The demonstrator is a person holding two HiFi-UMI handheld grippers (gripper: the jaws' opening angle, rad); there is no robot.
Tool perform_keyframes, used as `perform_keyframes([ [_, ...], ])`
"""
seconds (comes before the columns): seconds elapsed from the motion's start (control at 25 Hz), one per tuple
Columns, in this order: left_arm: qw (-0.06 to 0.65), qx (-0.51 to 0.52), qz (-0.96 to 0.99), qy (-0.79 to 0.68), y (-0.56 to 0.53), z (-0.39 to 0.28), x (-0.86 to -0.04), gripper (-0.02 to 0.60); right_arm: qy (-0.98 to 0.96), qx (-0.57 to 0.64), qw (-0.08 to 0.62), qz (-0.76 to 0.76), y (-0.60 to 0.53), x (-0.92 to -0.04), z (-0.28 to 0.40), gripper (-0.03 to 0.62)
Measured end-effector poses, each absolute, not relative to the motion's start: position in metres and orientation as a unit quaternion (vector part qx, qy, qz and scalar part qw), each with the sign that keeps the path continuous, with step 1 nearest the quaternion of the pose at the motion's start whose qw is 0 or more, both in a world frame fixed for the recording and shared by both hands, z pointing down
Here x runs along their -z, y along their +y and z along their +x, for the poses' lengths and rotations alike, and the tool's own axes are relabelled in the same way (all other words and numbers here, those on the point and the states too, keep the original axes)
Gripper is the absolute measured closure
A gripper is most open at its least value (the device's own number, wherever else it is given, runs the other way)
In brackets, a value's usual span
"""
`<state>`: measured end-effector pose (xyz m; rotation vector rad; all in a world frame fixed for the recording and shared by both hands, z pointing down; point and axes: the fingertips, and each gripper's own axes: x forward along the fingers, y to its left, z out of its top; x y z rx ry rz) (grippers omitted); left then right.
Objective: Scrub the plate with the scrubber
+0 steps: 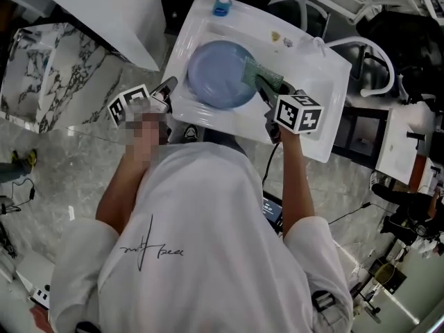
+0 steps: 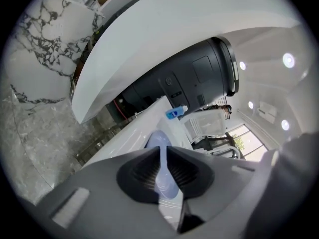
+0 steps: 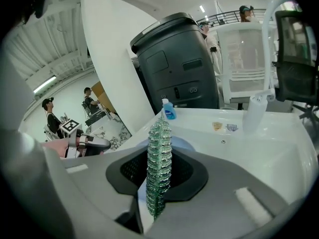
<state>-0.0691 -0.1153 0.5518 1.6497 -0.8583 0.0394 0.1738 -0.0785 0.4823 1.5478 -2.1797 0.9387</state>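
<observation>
Left gripper (image 2: 162,169): 2 jaws are clamped on the blue plate (image 1: 216,75) rim, centre frame.
Right gripper (image 3: 158,183): green scrubber (image 3: 159,158) is pinched, at plate's right edge.

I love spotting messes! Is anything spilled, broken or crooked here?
Nothing stands out. The left gripper pinches the rim of the blue plate. The right gripper holds the green scrubber at the plate's edge over the white sink. The blue bottle stands upright.
</observation>
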Motion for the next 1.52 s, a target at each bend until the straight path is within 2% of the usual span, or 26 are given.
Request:
perform_keyframes([
  [0.2,0.546,-0.037,0.755,-0.360,-0.113,-0.067,-0.531,0.497,-0.765,-0.297,0.137,0.555,-0.067,-0.467,0.171,0.530],
  [0.72,0.299,-0.067,0.872,-0.383,-0.116,-0.073,-0.434,0.526,-0.767,-0.198,0.050,0.608,-0.042,-0.385,0.158,0.530],
  [1.04,0.194,-0.049,0.902,-0.383,-0.109,-0.073,-0.379,0.528,-0.766,-0.157,0.036,0.622,-0.024,-0.352,0.152,0.530],
  [1.2,0.160,-0.063,0.910,-0.377,-0.104,-0.071,-0.371,0.528,-0.772,-0.137,0.035,0.620,-0.017,-0.341,0.148,0.531],
  [1.52,0.157,-0.059,0.913,-0.373,-0.099,-0.069,-0.366,0.528,-0.774,-0.142,0.050,0.616,-0.006,-0.347,0.146,0.533],
])
